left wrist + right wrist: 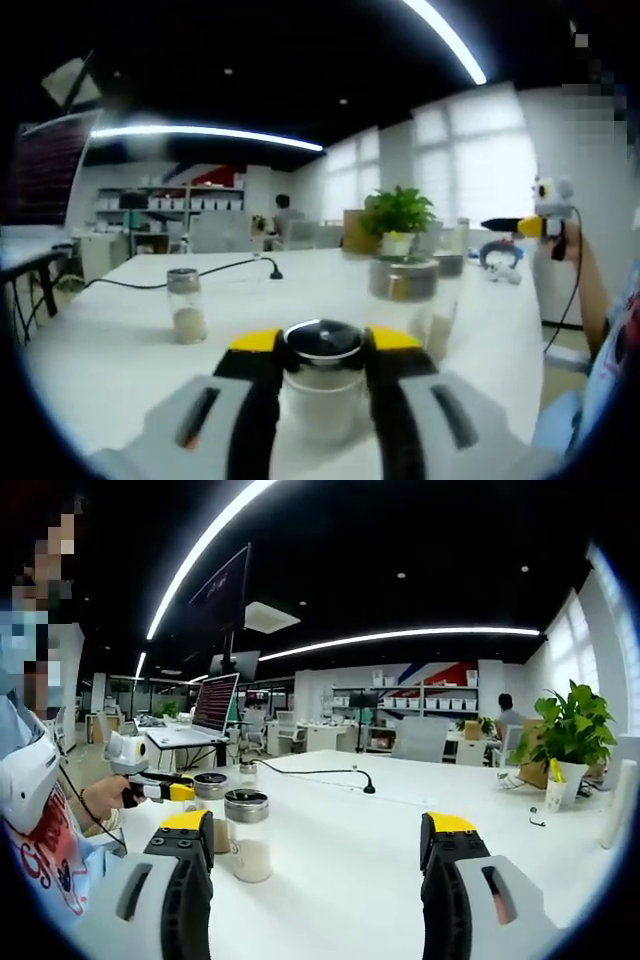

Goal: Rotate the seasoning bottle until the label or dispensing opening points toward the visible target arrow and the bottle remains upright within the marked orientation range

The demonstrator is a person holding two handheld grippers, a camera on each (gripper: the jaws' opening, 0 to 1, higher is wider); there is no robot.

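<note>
My left gripper [323,375] is clamped on the seasoning bottle [322,385], upright on the white table [100,350] w/ silver cap up. Another jar [186,306] stands far left. My right gripper [318,855] hangs wide apart, nothing between jaws.

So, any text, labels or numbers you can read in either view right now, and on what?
None can be read.
Monitor: rows of text on screen, too small and blurred.
Person's shirt: red print, partly cut off, unreadable.
Seasoning bottle between the left gripper jaws: no label visible.
Jar beside the right gripper: no label visible.
Shelf boxes: too far to read.
</note>
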